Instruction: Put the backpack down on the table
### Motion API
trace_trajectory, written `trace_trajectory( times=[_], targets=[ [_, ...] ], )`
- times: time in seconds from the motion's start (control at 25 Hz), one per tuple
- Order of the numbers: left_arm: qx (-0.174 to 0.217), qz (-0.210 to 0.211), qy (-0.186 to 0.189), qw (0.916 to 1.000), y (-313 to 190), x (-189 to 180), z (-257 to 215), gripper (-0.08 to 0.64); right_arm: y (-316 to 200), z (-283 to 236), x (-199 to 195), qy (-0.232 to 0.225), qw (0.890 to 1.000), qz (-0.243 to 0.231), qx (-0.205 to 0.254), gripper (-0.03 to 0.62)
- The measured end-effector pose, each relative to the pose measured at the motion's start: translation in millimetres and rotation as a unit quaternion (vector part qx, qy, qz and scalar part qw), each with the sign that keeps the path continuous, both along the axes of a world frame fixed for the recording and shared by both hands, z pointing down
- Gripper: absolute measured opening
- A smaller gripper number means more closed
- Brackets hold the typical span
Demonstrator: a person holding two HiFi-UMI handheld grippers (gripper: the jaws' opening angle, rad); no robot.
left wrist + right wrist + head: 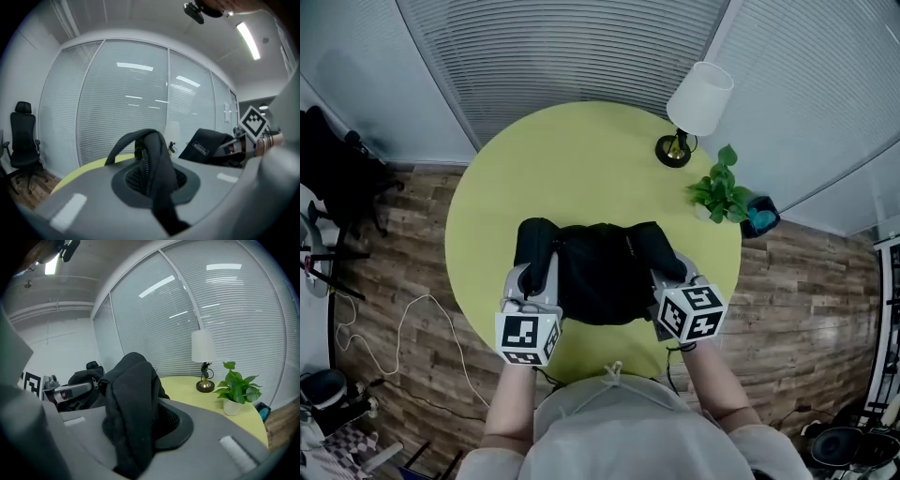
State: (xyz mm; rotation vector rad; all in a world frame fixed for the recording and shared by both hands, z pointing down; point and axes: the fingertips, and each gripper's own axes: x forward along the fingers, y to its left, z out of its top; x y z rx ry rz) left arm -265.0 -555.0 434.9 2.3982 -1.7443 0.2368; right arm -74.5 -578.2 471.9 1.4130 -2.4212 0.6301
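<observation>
Backpack (600,272), black, is over the near half of my round yellow-green counter (581,159), stretched between both grippers; I cannot tell whether its underside touches the top. At its left end my left gripper (540,272) is clamped tight on a black strap (152,164). At its right end my right gripper (673,274) pinches a thick fold (129,404) of the bag's fabric. Farther right on the counter stand a white-shaded lamp (698,103) and a potted plant (720,192).

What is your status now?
Left hand-held gripper and right hand-held gripper shut on backpack. Backpack over table. Lamp, plant off to side.
</observation>
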Motion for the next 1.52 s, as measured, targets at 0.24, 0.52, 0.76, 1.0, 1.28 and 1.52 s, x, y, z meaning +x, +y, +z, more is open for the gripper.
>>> trace_trajectory(
  times=[0.24, 0.52, 0.76, 1.0, 1.28, 1.52],
  targets=[
    [-0.014, 0.015, -0.007, 0.9998, -16, -4, 26, 0.028, -13, 22, -4, 0.015, 1.0, 0.011, -0.02, 0.037],
    [-0.004, 0.04, -0.003, 0.9992, -23, -2, 36, 0.029, -17, 36, -3, 0.024, 0.999, 0.027, -0.025, 0.041],
    [-0.017, 0.05, 0.017, 0.9985, -29, -3, 50, 0.032, -19, 42, 5, 0.046, 0.997, 0.058, -0.013, 0.052],
    [-0.035, 0.042, 0.025, 0.9982, -23, -11, 68, 0.034, -14, 56, 5, 0.074, 0.995, 0.065, -0.005, 0.064],
    [-0.054, 0.038, 0.043, 0.9969, -21, -11, 86, 0.041, -14, 82, 20, 0.085, 0.993, 0.083, -0.019, 0.119],
    [-0.071, 0.015, 0.06, 0.9956, -21, -12, 96, 0.198, -11, 73, 28, 0.062, 0.991, 0.115, 0.01, 0.304]
  ],
)
